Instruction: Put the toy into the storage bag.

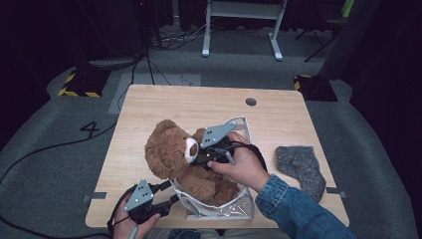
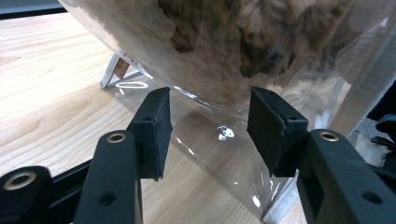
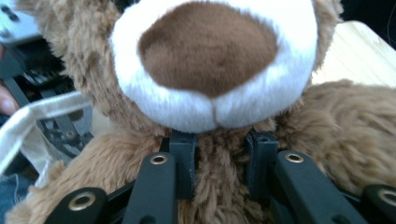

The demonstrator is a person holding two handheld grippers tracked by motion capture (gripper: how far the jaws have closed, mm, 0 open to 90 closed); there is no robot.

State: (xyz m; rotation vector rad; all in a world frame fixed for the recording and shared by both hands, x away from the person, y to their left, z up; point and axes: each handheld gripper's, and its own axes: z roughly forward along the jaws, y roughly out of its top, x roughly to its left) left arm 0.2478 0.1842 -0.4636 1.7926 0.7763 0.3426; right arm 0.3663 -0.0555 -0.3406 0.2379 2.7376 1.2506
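Note:
A brown teddy bear [image 1: 166,149] with a white muzzle [image 3: 212,60] sits partly inside a clear plastic bag [image 1: 219,211] with white trim, its head sticking out to the left. My right gripper [image 1: 196,159] reaches over the bag, and in the right gripper view the right gripper [image 3: 222,158] has its pads sunk into the fur just under the muzzle, shut on the bear. My left gripper [image 1: 171,199] is at the bag's near left corner. In the left gripper view the left gripper [image 2: 208,126] stands open, with the bag's clear wall [image 2: 210,154] passing between the jaws and not pressed.
A grey knitted sock [image 1: 301,167] lies on the wooden table [image 1: 199,104] to the right of the bag. A round cable hole [image 1: 251,102] sits near the far edge. Beyond the table are cables and a white desk frame on grey carpet.

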